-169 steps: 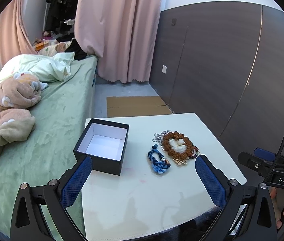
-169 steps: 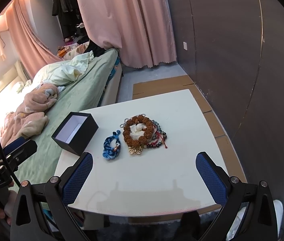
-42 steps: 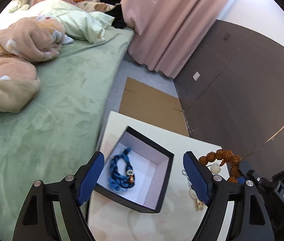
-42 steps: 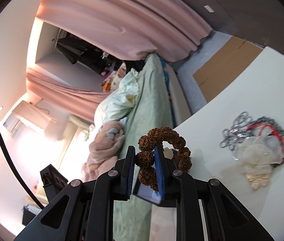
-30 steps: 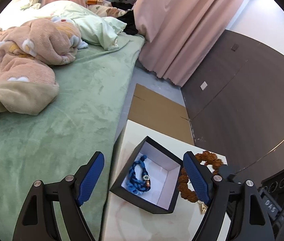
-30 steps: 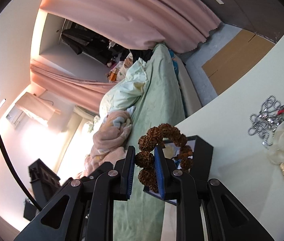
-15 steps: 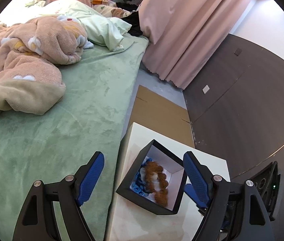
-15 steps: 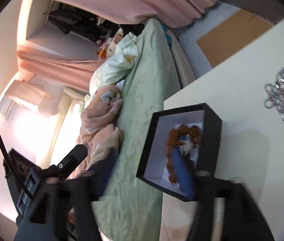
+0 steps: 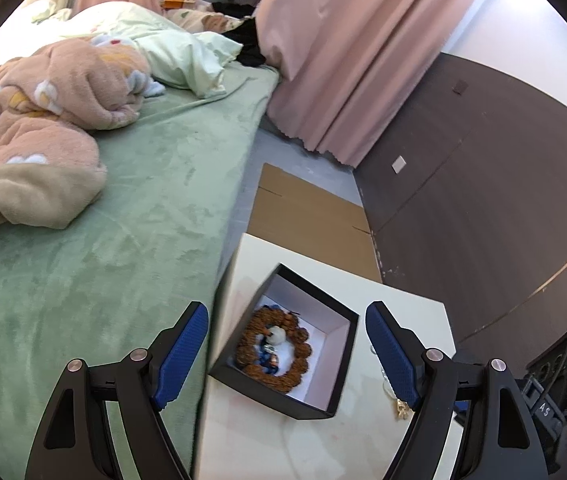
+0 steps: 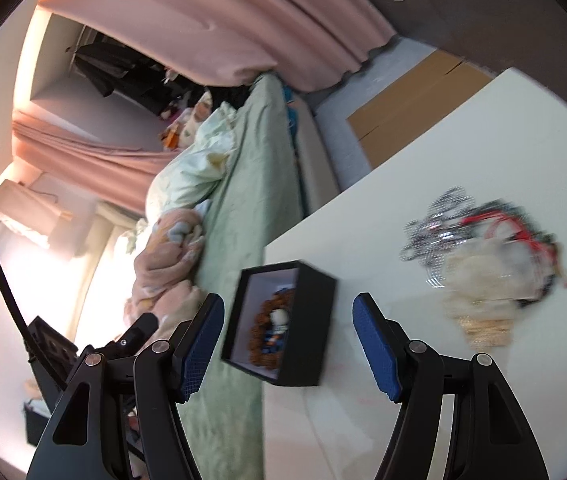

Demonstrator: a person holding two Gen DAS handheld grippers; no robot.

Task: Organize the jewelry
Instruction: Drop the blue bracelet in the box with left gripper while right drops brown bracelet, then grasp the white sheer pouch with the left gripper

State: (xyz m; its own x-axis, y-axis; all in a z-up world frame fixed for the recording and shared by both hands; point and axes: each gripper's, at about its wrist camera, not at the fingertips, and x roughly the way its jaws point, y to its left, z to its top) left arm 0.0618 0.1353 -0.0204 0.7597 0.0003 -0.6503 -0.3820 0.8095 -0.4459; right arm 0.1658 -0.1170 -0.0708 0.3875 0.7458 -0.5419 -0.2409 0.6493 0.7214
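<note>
A black box with a white inside stands on the white table. The brown bead bracelet lies in it on top of the blue braided bracelet. My left gripper is open and empty above the box. In the right wrist view the box with the brown bracelet sits between my open, empty right gripper's fingers. A pile of remaining jewelry, with silver chain, red cord and pale pieces, lies on the table to the right, blurred.
A bed with a green cover and a pink blanket runs along the table's left side. Pink curtains, a dark wall panel and flat cardboard on the floor lie beyond the table.
My right gripper carried the brown bracelet over the box, opened and let it go into the box on the blue one, then drew back. The left gripper stayed open above the box.
</note>
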